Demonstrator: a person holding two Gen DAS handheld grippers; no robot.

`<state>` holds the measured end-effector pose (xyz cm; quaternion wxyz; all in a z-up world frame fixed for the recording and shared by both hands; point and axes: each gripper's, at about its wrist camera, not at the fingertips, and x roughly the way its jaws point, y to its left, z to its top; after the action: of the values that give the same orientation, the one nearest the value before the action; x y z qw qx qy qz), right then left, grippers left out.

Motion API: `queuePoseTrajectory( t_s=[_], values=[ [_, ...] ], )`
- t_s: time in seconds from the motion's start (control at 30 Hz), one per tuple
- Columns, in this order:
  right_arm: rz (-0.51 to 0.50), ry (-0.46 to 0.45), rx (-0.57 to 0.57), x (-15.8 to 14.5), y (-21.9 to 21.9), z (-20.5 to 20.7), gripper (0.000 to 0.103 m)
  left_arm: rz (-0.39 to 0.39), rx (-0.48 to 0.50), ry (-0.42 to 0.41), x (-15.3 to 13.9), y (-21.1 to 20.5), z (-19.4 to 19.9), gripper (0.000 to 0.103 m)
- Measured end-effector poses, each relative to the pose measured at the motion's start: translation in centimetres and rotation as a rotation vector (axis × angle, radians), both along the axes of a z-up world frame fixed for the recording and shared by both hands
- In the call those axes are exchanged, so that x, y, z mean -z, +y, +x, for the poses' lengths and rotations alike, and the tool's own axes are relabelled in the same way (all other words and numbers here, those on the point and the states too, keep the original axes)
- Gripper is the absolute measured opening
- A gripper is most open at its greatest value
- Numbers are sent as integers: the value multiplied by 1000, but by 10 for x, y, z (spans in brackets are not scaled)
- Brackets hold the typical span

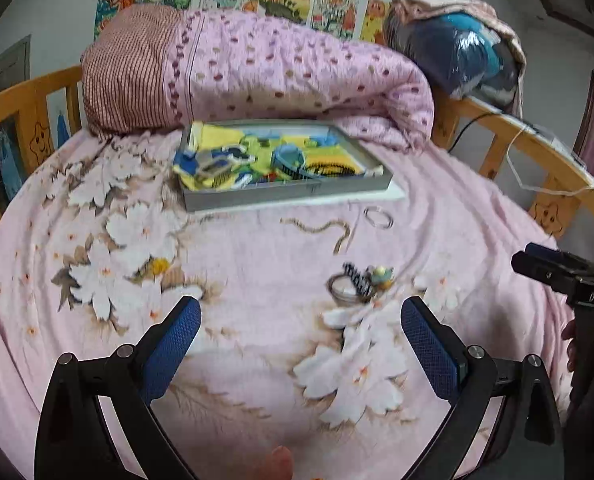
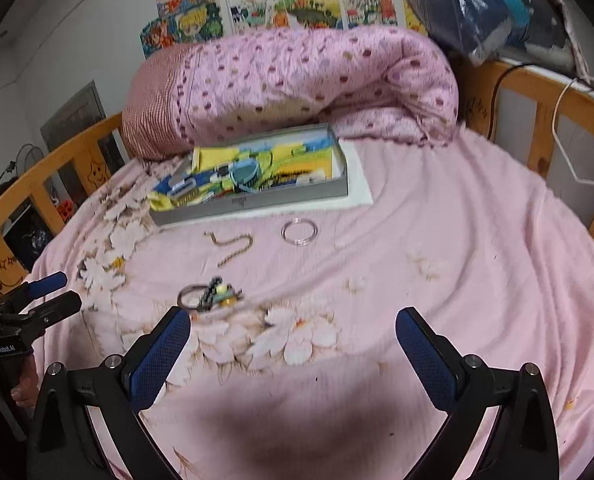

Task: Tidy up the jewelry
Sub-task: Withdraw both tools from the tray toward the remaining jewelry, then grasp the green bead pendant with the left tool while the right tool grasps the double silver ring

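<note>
Left tongs (image 1: pixel 301 320) and right tongs (image 2: pixel 293 330) spread wide, holding nothing, above the bed (image 2: pixel 457 280); chain (image 2: pixel 233 245), clear bangle (image 2: pixel 299 232), jewelry cluster (image 2: pixel 211 296) lying before the gray box (image 2: pixel 257 200)

You held the left gripper (image 1: pixel 301 324) low, its blue-padded fingers (image 1: pixel 173 344) spread wide with nothing between them. Your right gripper (image 2: pixel 293 334) hung alongside, jaws equally parted and empty, each hand gripping its handle.
</note>
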<state>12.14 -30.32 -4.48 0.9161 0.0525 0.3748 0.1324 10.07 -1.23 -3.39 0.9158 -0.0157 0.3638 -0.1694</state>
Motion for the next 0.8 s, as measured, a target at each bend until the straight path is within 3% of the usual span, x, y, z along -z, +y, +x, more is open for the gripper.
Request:
queuePoseTrajectory(
  t_s=[0.37,0.8],
  values=[
    [-21,91,-22,29,6,9,103,57,36,89,37,-9,2,98],
    [-10,101,-13,41,-4,29,103,63,77,139,55,-23,18,98]
  ],
)
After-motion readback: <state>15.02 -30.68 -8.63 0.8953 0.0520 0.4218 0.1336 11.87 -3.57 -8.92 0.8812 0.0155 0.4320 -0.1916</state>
